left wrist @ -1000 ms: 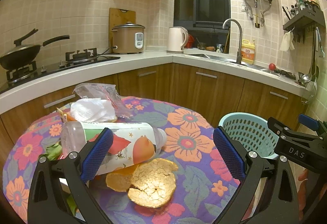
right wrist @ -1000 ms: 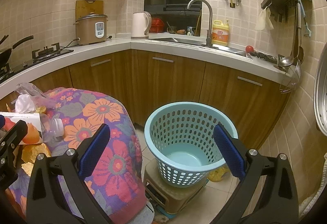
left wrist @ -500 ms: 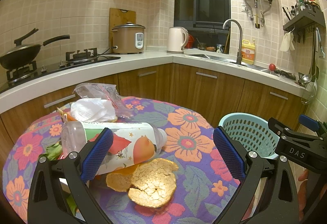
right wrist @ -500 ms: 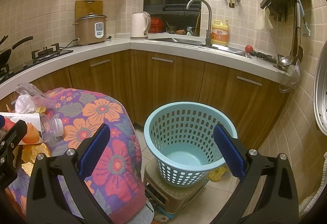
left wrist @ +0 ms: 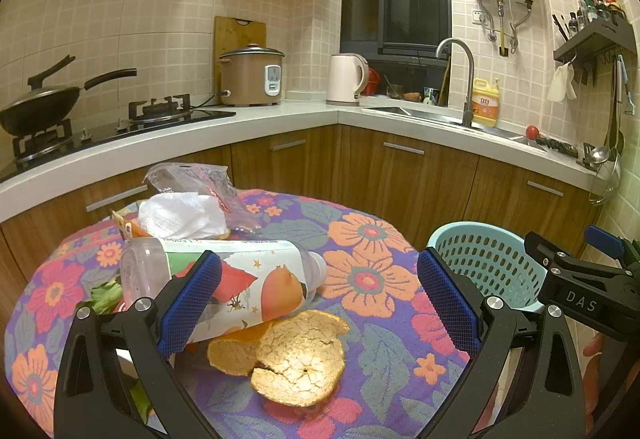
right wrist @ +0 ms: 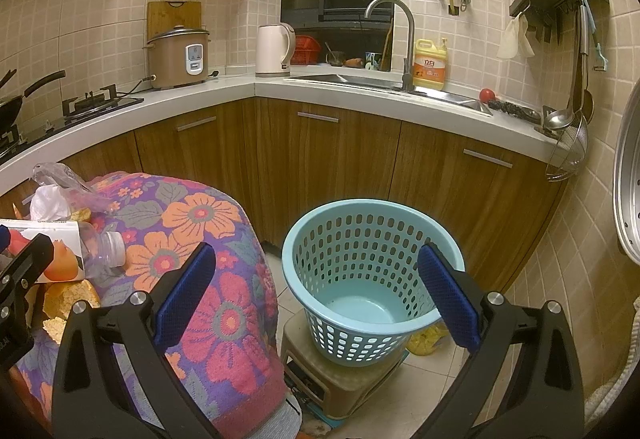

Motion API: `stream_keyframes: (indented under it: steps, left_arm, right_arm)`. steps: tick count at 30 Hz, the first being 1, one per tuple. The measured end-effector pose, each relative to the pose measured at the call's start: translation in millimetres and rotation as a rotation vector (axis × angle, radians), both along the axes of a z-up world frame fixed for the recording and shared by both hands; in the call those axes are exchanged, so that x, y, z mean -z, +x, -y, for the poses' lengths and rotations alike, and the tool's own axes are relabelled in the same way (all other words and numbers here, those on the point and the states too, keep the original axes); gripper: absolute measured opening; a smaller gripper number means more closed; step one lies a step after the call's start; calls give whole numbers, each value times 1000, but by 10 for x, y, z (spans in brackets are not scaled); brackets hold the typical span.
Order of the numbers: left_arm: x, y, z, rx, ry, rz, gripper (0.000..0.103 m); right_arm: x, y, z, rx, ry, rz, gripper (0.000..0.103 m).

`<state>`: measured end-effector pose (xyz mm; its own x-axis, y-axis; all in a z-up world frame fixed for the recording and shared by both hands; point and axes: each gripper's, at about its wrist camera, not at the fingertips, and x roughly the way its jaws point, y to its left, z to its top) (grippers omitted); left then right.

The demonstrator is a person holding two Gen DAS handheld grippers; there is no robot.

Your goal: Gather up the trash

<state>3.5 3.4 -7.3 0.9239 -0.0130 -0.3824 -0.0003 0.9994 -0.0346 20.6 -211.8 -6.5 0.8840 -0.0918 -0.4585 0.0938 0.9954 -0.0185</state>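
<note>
Trash lies on a round table with a floral cloth (left wrist: pixel 372 239): a plastic bottle (left wrist: pixel 240 279) on its side, orange peel (left wrist: pixel 296 359), a crumpled white tissue (left wrist: pixel 180 215), a clear plastic bag (left wrist: pixel 192 175) and green scraps (left wrist: pixel 104 295). My left gripper (left wrist: pixel 318 303) is open and empty, just above the peel, its left finger in front of the bottle. My right gripper (right wrist: pixel 316 299) is open and empty, facing the light-blue basket (right wrist: pixel 372 279) that stands on a low stool (right wrist: pixel 340 387) right of the table. The basket (left wrist: pixel 480 259) and right gripper also show in the left wrist view.
An L-shaped kitchen counter (left wrist: pixel 280 123) with wooden cabinets runs behind the table, holding a wok (left wrist: pixel 36 107), rice cooker (left wrist: pixel 252 75), kettle (left wrist: pixel 346 79) and sink (left wrist: pixel 420 113). A yellow scrap (right wrist: pixel 424 339) lies on the tiled floor beside the stool.
</note>
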Motion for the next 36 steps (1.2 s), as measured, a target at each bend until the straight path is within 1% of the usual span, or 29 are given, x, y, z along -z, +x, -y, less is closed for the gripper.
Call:
stream_keyframes:
  steps: [36]
  left_arm:
    - [-16, -11, -7, -4, 0, 6, 95]
  right_arm:
    - [-24, -37, -24, -8, -4, 5, 96]
